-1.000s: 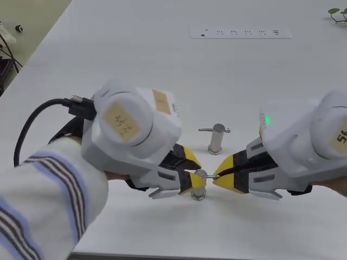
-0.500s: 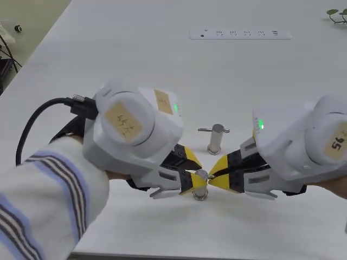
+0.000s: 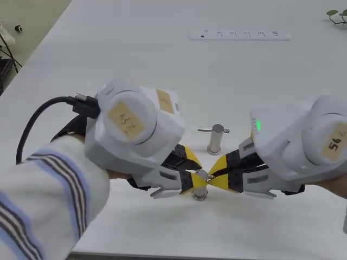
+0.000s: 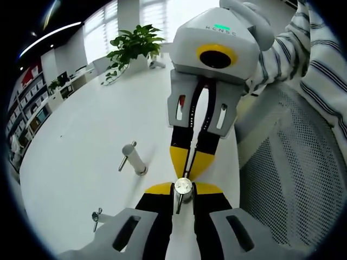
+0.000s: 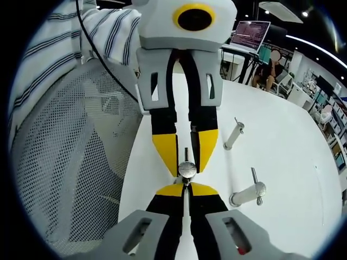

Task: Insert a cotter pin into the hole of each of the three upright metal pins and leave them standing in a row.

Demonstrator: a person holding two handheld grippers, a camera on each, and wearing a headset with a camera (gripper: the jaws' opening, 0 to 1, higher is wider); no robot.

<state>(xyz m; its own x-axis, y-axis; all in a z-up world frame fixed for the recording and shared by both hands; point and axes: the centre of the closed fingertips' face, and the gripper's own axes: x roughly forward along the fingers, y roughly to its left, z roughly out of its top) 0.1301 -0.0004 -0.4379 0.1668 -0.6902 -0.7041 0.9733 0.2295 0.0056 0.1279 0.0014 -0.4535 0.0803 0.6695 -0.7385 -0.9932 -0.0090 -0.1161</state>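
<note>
The work sits very near the front edge of the white table (image 3: 162, 65), which in the head view runs just under both grippers. A mesh chair (image 4: 282, 162) stands directly behind that edge, so there is little room on this side. The table's left edge runs diagonally at the upper left, well apart. Behind the pins, open surface reaches back to a power strip (image 3: 240, 34), and a plant (image 3: 339, 13) shows at the far right corner. A black cable (image 3: 38, 122) leaves the left gripper (image 3: 193, 174) above a striped sleeve (image 3: 49, 206). This gripper carries a tan sticker (image 3: 126, 120) with handwritten marks that I cannot read. The right gripper (image 3: 213, 174) has a paper label (image 3: 332, 143) with two digits, perhaps 56, and printed letters beside its green light that are too small to read. The front metal pin (image 3: 200, 175) stands upright between the two grippers, whose yellow tips meet at it from opposite sides. The left jaws are clamped on this pin, one at each side. The right jaws are pressed together on a cotter pin (image 5: 186, 155), whose thin end comes out beyond the pin's head. The second metal pin (image 3: 216, 138) stands just behind, apart from the jaws, with its own cotter pin across the top. The third metal pin (image 4: 97, 216) also has one.
</note>
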